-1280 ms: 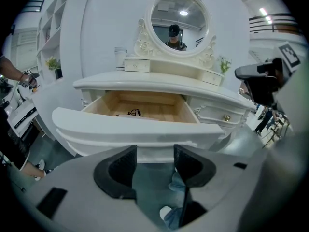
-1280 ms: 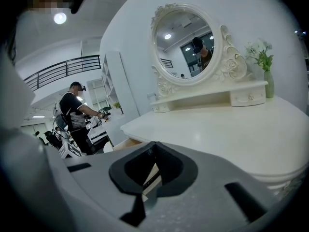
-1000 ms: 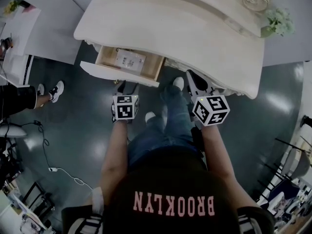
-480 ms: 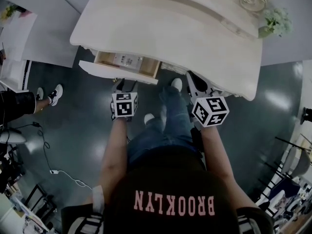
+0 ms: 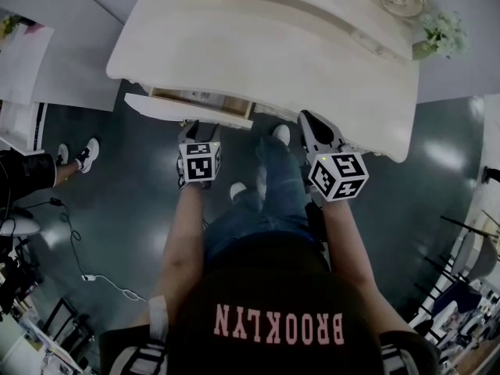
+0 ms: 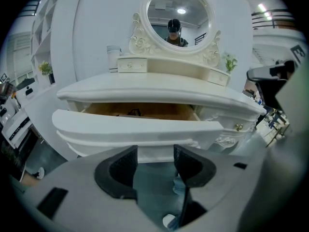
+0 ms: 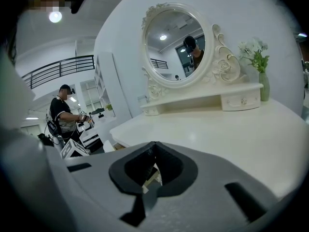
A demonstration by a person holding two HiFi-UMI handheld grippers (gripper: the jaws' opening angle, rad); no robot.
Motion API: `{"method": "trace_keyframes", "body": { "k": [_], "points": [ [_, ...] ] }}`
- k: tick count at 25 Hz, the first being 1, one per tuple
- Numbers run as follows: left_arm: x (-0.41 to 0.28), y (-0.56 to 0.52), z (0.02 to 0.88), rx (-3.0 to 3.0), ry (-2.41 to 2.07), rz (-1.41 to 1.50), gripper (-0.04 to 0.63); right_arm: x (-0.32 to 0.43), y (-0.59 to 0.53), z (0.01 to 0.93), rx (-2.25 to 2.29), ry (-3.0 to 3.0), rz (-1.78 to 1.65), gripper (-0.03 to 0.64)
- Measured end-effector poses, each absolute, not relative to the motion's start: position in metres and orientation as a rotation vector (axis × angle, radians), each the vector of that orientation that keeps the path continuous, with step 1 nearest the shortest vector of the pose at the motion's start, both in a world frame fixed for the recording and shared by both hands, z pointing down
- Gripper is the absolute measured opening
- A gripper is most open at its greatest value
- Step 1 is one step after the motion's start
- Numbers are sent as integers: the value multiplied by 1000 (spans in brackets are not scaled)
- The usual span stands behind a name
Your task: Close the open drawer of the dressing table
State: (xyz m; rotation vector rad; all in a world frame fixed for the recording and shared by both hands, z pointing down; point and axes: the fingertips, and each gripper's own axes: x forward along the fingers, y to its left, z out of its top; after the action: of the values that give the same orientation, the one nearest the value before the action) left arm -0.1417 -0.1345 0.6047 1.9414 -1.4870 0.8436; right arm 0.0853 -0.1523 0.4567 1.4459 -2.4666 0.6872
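Drawer: the drawer (image 5: 187,109) sat under the left part of the dressing table (image 5: 273,53), pulled out only a little. A thin strip of its wooden inside showed between the drawer front and the tabletop edge.
Long axis: the white drawer front (image 6: 137,124) ran side to side, square across the line of the left gripper's jaws.
Left gripper: the left gripper (image 5: 198,128) was straight in front of the drawer, near the middle of its front. Its jaws stood moderately apart with nothing between them, and the tips (image 6: 130,154) were at the lower edge of the front. Whether they touched it or stopped just short could not be told.
Right gripper: the right gripper (image 5: 311,126) was off to the right by the table's front edge, away from the drawer. Its jaws were closed tip to tip and held nothing (image 7: 153,151).
Nearer arm: the left one, clearly.
Direction of travel: the drawer probably needed a short, level push straight ahead under the tabletop.
Risk: an off-centre push might skew the drawer on its runners.
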Motion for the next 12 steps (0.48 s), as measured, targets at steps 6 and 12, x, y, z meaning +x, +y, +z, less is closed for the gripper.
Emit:
{"method": "trace_keyframes", "body": {
  "k": [6,12],
  "points": [
    [-141,-149,607,1945,-1482,848,221,82,-164,459,1442,-2466,693,-3],
    [-139,-153,607,1954,-1475,844,221,82,-169,458,1450,-2467,695,-3]
  ]
}}
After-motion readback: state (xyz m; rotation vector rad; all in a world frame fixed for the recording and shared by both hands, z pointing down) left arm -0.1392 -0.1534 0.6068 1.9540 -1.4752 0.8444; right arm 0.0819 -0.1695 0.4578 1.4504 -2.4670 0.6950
